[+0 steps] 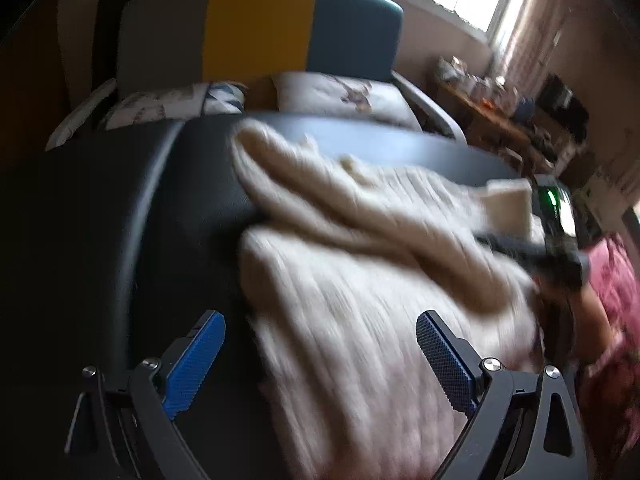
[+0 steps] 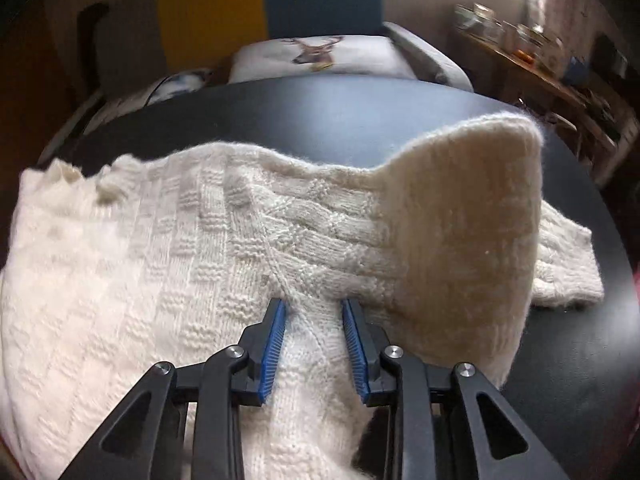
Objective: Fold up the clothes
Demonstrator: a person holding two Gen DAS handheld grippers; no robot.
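Note:
A cream cable-knit sweater [image 1: 360, 280] [image 2: 160, 260] lies spread on a round black table [image 1: 120, 220] [image 2: 320, 120]. One part of it [image 2: 460, 220] stands up in a raised fold, and a cuff [image 2: 568, 264] lies flat beyond it on the right. My right gripper [image 2: 314, 304] is low on the knit with its jaws partly apart. A ridge of the sweater sits between the blue pads [image 2: 274, 344], and I see no squeeze on it. My left gripper [image 1: 320, 320] hovers wide open over the sweater's left edge, holding nothing. The blurred right gripper [image 1: 492, 242] shows at the sweater's far side.
Behind the table stands a chair with a grey, yellow and blue back [image 1: 260, 28], with a deer-print cushion [image 2: 316, 54] on it. A wooden shelf with jars [image 2: 520, 40] runs along the right wall. A person's pink sleeve [image 1: 612, 280] is at the right edge.

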